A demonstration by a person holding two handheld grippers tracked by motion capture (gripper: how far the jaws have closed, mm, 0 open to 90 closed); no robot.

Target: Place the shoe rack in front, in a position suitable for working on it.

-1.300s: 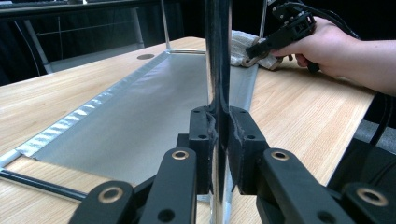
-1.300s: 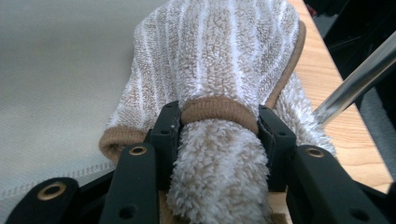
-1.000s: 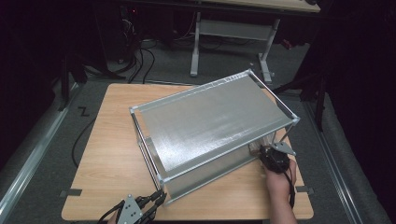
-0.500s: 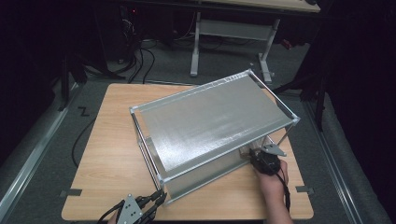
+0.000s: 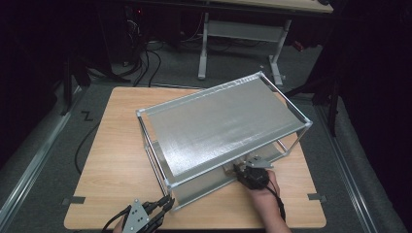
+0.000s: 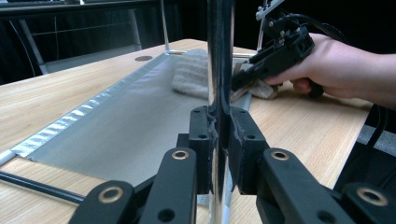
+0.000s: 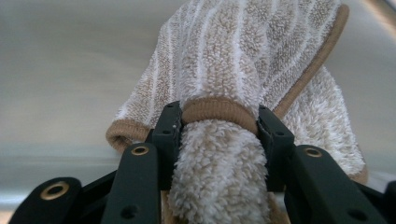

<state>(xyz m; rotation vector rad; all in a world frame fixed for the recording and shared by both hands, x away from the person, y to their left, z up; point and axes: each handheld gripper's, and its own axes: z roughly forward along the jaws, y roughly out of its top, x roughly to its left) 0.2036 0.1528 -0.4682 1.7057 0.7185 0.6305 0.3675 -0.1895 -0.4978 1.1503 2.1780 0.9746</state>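
A two-tier metal rack (image 5: 223, 126) stands slantwise on the wooden table (image 5: 116, 160). My left gripper (image 5: 165, 203) is at the rack's near corner, shut on the upright chrome post (image 6: 219, 70), with the jaws (image 6: 219, 135) pressed on both sides of it. My right gripper (image 5: 239, 171) reaches under the top shelf from the near right side. It is shut on a bunched beige striped towel (image 7: 247, 51), which lies against the grey lower shelf (image 7: 70, 70). From the left gripper view the towel (image 6: 191, 74) rests on that shelf (image 6: 130, 116), with the right gripper (image 6: 243, 77) and its hand (image 6: 345, 70) behind the post.
The rack covers most of the table's middle and right. Bare wood lies to its left and along the near edge. Beyond the table are a desk frame (image 5: 238, 34), floor cables (image 5: 145, 53) and dark surroundings.
My right hand has slid left along the rack's near side, taking the towel across the lower shelf. The left gripper has stayed on the post.
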